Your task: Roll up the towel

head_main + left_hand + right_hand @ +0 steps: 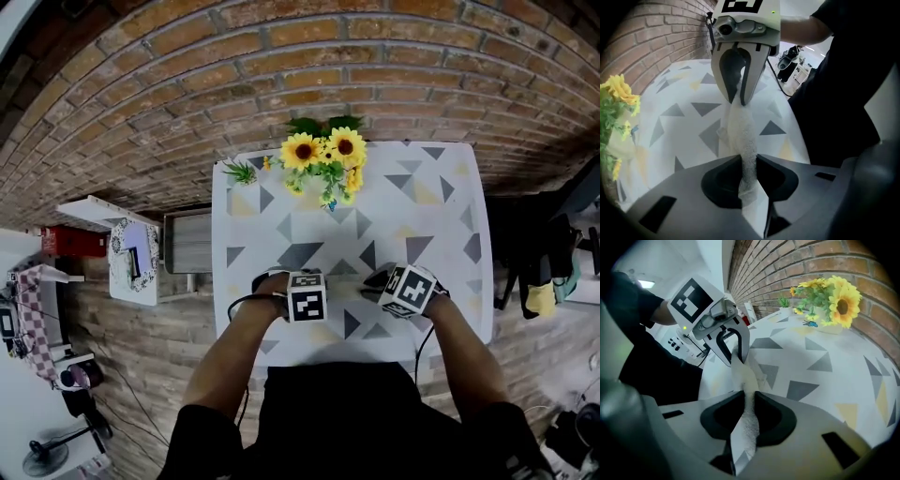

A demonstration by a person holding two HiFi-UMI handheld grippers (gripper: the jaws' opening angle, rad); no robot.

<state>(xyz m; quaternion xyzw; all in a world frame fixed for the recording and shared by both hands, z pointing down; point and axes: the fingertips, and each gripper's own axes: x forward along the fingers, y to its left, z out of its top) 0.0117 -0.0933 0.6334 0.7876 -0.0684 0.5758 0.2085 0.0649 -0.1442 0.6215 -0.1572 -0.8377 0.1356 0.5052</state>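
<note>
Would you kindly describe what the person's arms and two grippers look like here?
The left gripper and right gripper match: a white housing with a small green light, a dark tapering claw, and a white cube bearing black square markers. Thin black cables trail along bare forearms. The person wears short black sleeves.

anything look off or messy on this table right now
Nothing looks spilled or damaged. Only the towel stands out: it is bunched into a narrow strip, pinched at one end by the left gripper and at the other by the right gripper, not lying flat on the table.
</note>
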